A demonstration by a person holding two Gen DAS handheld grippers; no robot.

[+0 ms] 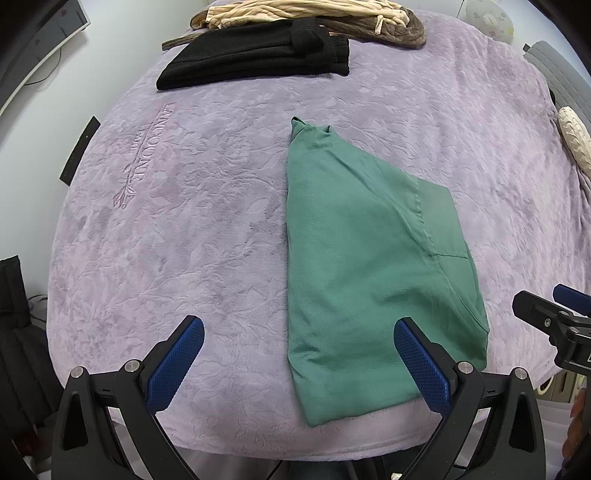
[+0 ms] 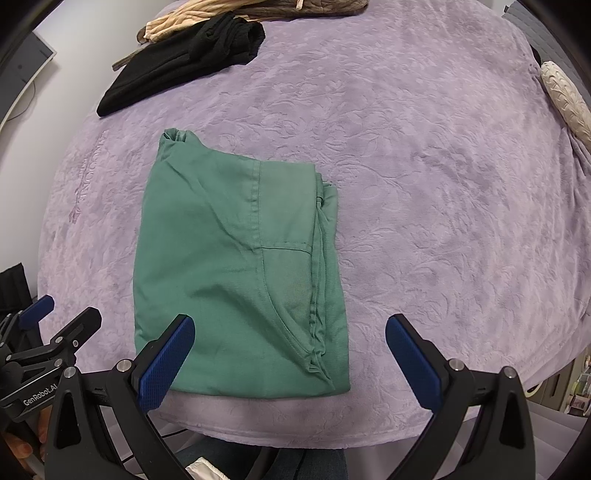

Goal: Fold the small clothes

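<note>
**Two open grippers above one folded green garment**

One folded green woven garment (image 1: 373,266) lies flat on the lilac embossed plush blanket (image 1: 207,206) that covers the work surface, close to the near edge. In the left wrist view it sits from centre toward 4 o'clock; in the right wrist view it sits from centre toward 8 o'clock (image 2: 236,266). Its narrow bunched end points to 12 o'clock, and stitched seams and stacked fabric edges run down its right side.

The left gripper (image 1: 299,363), black-framed with blue textured pads, has its fingers spread wide with nothing between them. Its right pad (image 1: 421,369) overlaps the garment's near right part in the picture; whether it touches the cloth cannot be told. Its left pad is over bare blanket.

The right gripper (image 2: 290,362) is likewise spread apart and empty. Its left pad (image 2: 166,365) overlaps the garment's near left corner in the picture, contact unclear, and its right pad is over bare blanket.

At 11 to 12 o'clock, well apart from the green piece, lies a folded black knit garment (image 1: 258,55). Behind it rests a heap of cream and brown crumpled clothes (image 1: 314,14). A pale textured roll (image 1: 574,136) lies at the blanket's edge at 2 o'clock.
</note>
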